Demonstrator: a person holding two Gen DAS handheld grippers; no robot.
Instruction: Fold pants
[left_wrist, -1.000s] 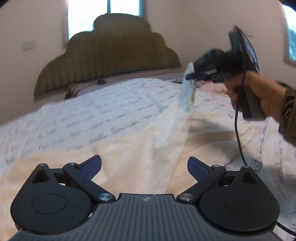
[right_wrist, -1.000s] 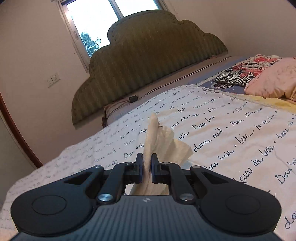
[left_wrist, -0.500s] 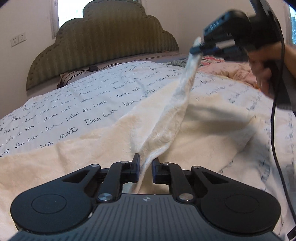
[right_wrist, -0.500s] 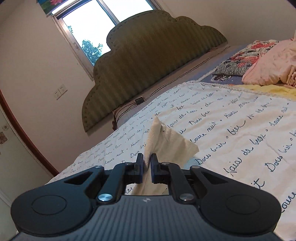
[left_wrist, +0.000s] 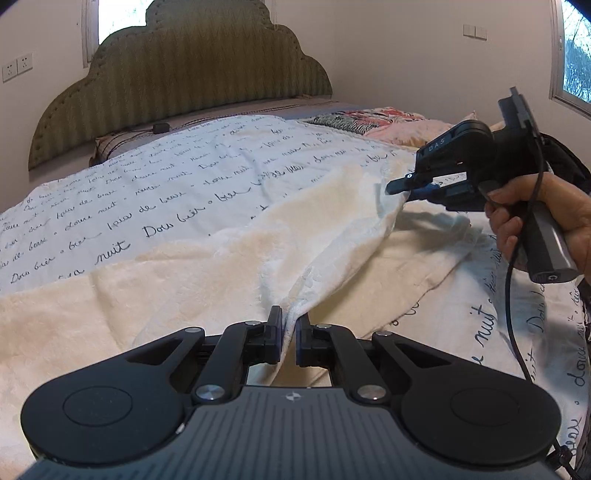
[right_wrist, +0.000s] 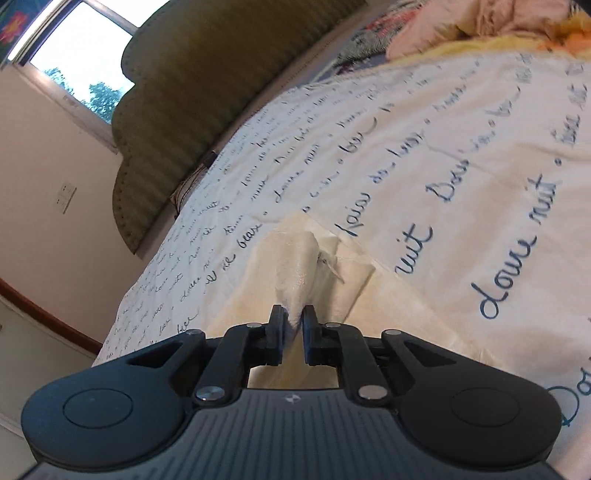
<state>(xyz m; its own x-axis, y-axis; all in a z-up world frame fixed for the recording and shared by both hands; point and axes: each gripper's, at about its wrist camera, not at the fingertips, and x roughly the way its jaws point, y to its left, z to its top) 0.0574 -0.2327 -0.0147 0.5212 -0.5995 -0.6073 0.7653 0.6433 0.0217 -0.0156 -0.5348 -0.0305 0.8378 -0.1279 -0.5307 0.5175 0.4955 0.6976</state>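
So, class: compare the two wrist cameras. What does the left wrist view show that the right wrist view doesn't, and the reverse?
Left wrist only: the left gripper pinching the cream pants, and the person's hand holding the right gripper.
Right wrist only: a close look at the right gripper shut on a bunched pants edge.
Both: the script-printed bedspread and green headboard.

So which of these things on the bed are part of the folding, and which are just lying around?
Part of the job:
cream pants
left gripper, shut on the pants
right gripper, shut on the pants

Just lying about:
script-printed bedspread
pink bedding
green headboard
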